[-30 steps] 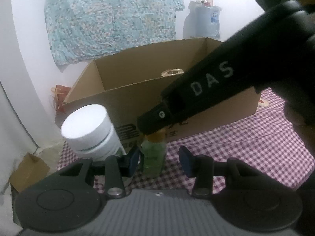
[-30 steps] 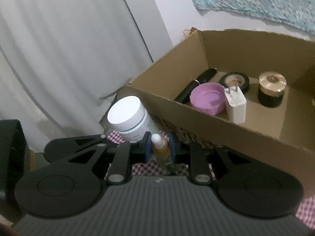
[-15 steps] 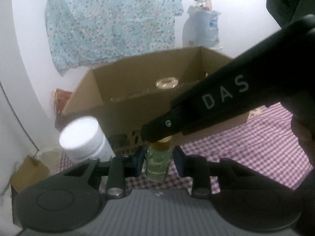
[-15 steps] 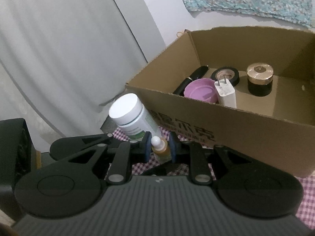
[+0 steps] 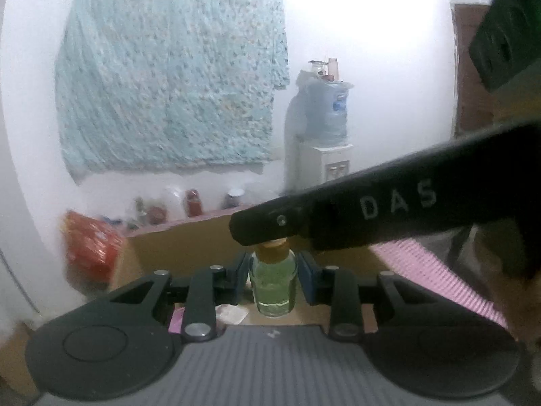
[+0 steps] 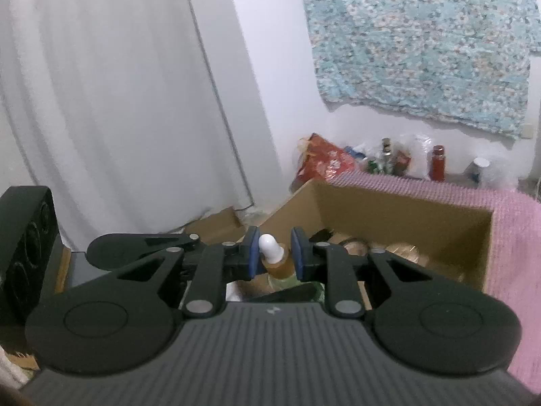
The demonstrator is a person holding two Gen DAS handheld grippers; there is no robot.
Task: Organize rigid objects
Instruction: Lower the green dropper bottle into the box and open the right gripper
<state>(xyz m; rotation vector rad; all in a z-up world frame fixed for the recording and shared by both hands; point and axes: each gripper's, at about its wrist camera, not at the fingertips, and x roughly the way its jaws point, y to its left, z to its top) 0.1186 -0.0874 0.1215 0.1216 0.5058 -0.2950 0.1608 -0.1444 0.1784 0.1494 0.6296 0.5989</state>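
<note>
Aloft, one green glass dropper bottle (image 5: 273, 286) is pinched by both claws: the left claw (image 5: 273, 272) at its body, the right claw (image 6: 272, 253) at its amber neck below the white bulb (image 6: 269, 245). Just beyond both claws a cardboard box (image 6: 399, 215) is seen on the pink-checked tabletop (image 6: 514, 237).

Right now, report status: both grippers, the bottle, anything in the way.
Left gripper shut on the green bottle's body. Right gripper shut on its amber neck, under the white dropper cap. Bottle over the cardboard box; nothing in the way.
</note>
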